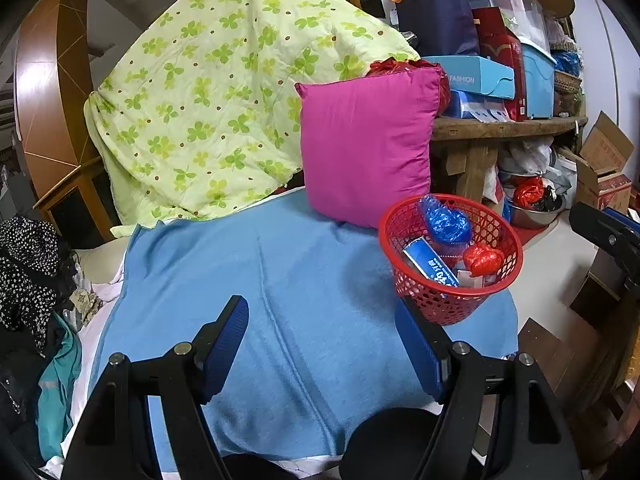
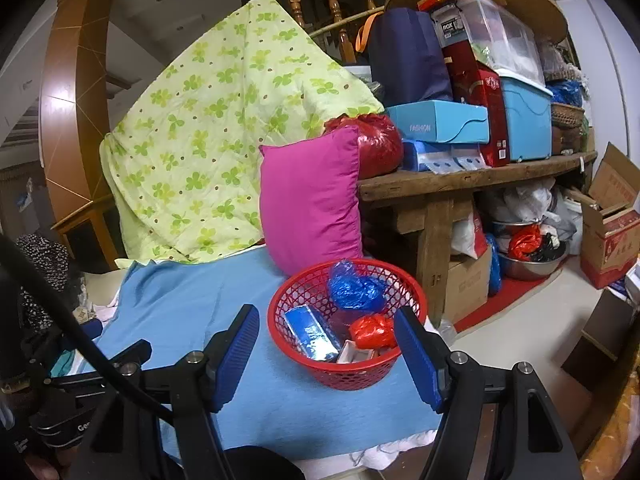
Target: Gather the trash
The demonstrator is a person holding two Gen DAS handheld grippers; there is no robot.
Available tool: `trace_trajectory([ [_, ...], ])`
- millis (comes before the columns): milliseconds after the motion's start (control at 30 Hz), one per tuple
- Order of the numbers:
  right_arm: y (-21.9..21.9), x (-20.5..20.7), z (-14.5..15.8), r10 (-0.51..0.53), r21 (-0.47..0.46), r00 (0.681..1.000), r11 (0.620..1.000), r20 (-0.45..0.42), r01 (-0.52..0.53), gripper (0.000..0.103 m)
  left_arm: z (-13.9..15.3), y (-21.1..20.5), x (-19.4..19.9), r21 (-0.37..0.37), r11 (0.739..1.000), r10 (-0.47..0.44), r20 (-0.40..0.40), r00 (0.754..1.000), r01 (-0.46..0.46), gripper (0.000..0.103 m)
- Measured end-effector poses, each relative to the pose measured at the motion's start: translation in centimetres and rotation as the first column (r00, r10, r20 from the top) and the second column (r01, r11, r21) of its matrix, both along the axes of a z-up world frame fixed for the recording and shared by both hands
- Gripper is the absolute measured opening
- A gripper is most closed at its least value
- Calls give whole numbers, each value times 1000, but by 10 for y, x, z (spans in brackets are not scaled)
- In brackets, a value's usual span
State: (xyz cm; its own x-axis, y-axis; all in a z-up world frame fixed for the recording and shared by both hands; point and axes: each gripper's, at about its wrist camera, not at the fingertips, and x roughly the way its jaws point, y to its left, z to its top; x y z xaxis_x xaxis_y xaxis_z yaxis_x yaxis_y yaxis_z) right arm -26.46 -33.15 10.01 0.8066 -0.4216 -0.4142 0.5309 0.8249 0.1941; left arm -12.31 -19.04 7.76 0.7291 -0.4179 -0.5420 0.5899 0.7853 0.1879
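Note:
A red mesh basket [image 1: 448, 300] [image 2: 352, 376] stands on a blue blanket [image 1: 280, 320] [image 2: 192, 312] at its right side. In it lie a crumpled blue plastic bag [image 1: 444, 222] [image 2: 354, 286], a crumpled red plastic bag [image 1: 482, 260] [image 2: 372, 332], a blue wrapper [image 1: 430, 262] [image 2: 312, 332] and a small white box [image 2: 354, 354]. My left gripper [image 1: 322, 324] is open and empty over the blanket, left of the basket. My right gripper [image 2: 328, 334] is open and empty, its jaws on either side of the basket's near rim.
A magenta pillow [image 1: 366, 144] [image 2: 312, 196] leans behind the basket, and a green clover quilt [image 1: 224, 100] [image 2: 216, 132] lies behind it. A wooden bench [image 2: 472, 180] with boxes stands to the right. Dark clothes [image 1: 28, 280] lie at left. Cardboard boxes [image 2: 612, 224] stand on the floor.

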Motion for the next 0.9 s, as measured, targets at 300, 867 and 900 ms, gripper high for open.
trace_trajectory([
  [300,2,-2,1,7,-8,1000,1000,2,-7,73,2,-1,-3,-1,1000,0,1,1000,0,76],
  [867,-4,-6,-2,2,13,1000,1000,15,-2,73,0,-6,-12,19,1000,-12,2,1000,12,76],
  [900,-6,-7,-3,2,16,1000,1000,16,-2,73,0,-6,-14,21,1000,-15,2,1000,15,76],
])
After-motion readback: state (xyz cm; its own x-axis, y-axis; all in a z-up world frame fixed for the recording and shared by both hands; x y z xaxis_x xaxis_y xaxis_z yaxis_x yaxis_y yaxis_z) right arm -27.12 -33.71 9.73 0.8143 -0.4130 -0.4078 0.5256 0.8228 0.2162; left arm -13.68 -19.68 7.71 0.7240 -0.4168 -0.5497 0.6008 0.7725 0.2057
